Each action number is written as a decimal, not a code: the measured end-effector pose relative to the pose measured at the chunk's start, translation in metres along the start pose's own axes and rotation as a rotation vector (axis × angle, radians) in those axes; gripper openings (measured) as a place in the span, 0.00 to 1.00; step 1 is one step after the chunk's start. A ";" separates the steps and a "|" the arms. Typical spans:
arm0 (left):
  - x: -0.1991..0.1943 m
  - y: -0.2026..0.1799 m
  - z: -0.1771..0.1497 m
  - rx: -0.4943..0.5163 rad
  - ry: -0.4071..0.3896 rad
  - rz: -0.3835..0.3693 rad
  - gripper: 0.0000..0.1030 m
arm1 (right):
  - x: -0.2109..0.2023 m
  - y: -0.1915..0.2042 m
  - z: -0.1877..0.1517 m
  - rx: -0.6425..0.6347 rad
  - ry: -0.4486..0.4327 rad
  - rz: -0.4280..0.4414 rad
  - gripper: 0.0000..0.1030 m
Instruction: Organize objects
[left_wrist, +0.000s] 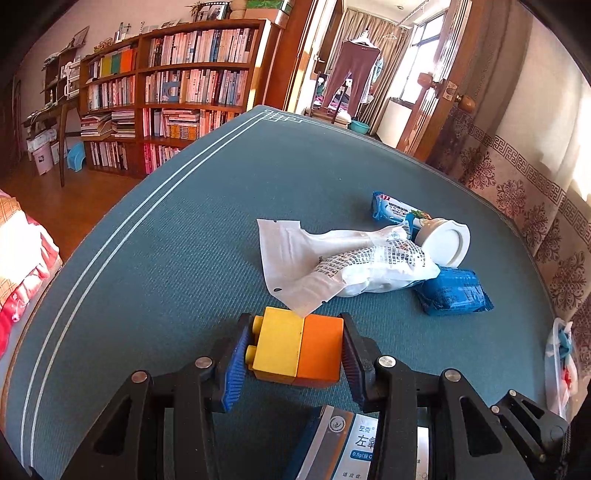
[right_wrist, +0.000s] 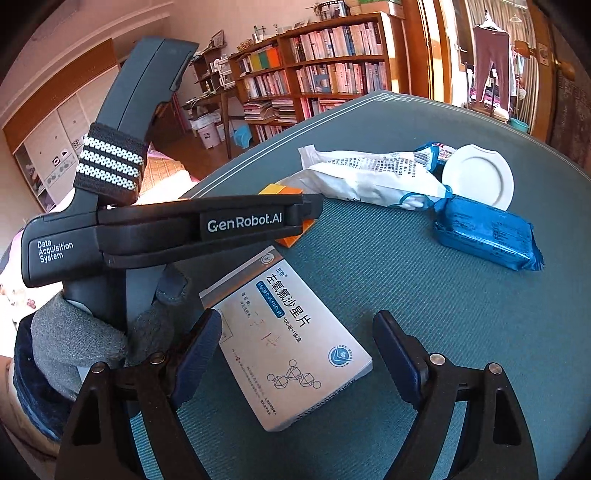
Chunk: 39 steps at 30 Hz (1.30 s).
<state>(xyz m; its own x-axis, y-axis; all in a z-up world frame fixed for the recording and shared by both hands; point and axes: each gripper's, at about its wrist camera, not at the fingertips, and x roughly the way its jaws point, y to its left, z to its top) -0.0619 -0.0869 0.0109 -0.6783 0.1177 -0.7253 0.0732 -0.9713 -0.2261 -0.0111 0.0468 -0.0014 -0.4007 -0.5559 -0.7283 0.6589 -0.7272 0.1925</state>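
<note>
My left gripper (left_wrist: 295, 347) is clenched on the yellow-and-orange block (left_wrist: 299, 349), low over the blue cloth (left_wrist: 184, 240). My right gripper (right_wrist: 295, 354) stands released above the medicine box (right_wrist: 288, 347), pads apart from it. Beyond lie a white pouch (left_wrist: 332, 258), a jar (left_wrist: 447, 242) on its side and two blue packets (left_wrist: 454, 291), bunched and touching. The jar's contents are hidden. Bookshelves (left_wrist: 177, 92) line the room.
</note>
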 end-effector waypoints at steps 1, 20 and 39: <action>0.000 0.000 0.000 -0.003 0.002 0.000 0.46 | 0.002 0.001 -0.002 -0.007 0.010 0.002 0.82; 0.002 -0.002 -0.003 0.009 0.006 0.013 0.46 | 0.009 0.018 -0.011 -0.120 0.016 -0.074 0.83; 0.000 -0.011 -0.006 0.066 -0.008 0.037 0.46 | -0.022 -0.012 -0.033 0.036 -0.033 -0.201 0.63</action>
<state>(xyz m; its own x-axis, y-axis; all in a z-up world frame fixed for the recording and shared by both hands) -0.0584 -0.0753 0.0093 -0.6818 0.0800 -0.7272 0.0501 -0.9866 -0.1555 0.0111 0.0809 -0.0092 -0.5429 -0.4108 -0.7325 0.5409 -0.8382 0.0692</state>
